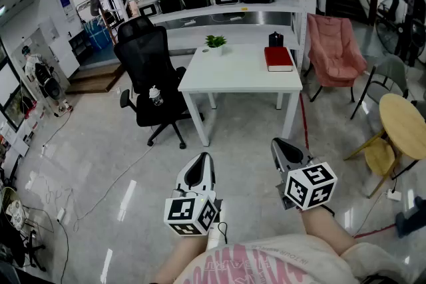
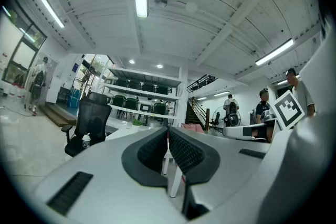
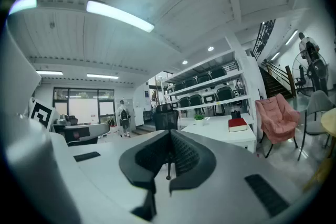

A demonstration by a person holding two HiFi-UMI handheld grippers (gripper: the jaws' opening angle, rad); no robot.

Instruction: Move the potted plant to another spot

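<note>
Left gripper and right gripper hover level, well short of the white tabletop, fingers clenched on nothing. The potted plant stands at the tabletop's far edge, left of centre.

Head view looks down; 2 gripper views level; all share table.
</note>
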